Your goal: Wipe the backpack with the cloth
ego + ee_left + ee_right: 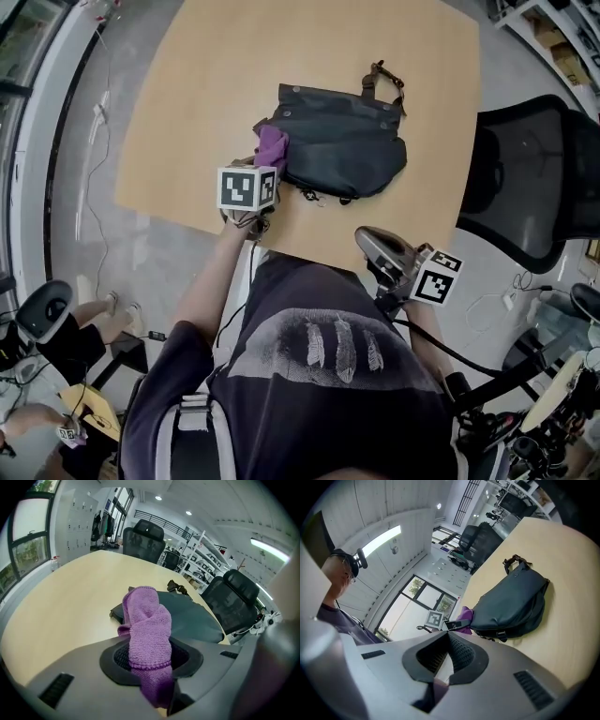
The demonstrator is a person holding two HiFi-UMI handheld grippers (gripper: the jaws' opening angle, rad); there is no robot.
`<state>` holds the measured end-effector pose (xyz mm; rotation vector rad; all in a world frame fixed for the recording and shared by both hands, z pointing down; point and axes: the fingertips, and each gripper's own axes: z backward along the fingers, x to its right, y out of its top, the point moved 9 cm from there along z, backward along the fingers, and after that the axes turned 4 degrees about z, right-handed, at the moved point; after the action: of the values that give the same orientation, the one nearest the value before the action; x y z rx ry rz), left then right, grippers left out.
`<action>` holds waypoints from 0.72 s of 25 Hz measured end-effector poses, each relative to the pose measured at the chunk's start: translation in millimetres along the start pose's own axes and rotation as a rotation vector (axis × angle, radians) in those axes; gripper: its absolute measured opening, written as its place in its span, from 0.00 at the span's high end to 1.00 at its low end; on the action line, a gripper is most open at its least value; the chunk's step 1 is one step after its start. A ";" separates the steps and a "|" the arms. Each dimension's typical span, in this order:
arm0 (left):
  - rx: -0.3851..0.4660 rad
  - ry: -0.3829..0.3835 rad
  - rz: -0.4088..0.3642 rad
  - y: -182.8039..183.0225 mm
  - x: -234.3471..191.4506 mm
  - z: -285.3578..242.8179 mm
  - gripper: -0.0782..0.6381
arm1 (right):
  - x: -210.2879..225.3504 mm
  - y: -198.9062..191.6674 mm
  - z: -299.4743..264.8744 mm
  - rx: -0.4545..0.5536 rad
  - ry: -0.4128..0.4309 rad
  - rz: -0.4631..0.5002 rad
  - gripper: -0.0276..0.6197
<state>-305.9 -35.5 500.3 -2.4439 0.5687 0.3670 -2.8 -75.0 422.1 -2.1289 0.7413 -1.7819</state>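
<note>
You've got the table [187,112] wide and bare in front of you. The dark backpack [347,141] lies flat near the middle of it, strap end pointing away from you. By the look of it, the wipe is under way but far from finished. The purple cloth [273,148] sits right at the bag's left edge, touching it where the flap meets the table. The whole broad face of the bag stretches out to the right with nothing on it. No dirt or damp streak shows on that fabric, so I can't tell you how much of it has already been covered. Judge it as most of the surface still to do: the top panel, the right end and the strap side.

Now the tools. Your left gripper [150,656] is clamped on the cloth. Its jaws are closed down on a thick bunched fold, with a roll of it standing up ahead of the pads and a tail hanging below. That roll leans over the near corner of the bag.

Your right gripper [447,660] is held back off the table edge, close to your body and well apart from the bag. Its jaws look drawn together at the tips with nothing between them. It's only watching the bag from the side.
</note>
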 end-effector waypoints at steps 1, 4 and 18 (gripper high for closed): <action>-0.002 0.005 -0.013 -1.4 2.0 -1.7 0.71 | 1.4 2.5 -2.3 -0.003 0.000 0.000 0.95; -0.017 0.001 -0.065 -0.3 10.0 -4.5 0.71 | 5.8 6.3 -11.5 -0.025 0.010 0.005 0.95; -0.082 -0.006 -0.254 -3.6 71.3 -10.1 0.71 | 11.8 -15.9 28.6 0.075 0.017 -0.020 0.95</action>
<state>-240.9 -61.2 482.8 -2.5538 0.2396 0.2967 29.6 -71.6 434.1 -2.0830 0.6483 -1.8104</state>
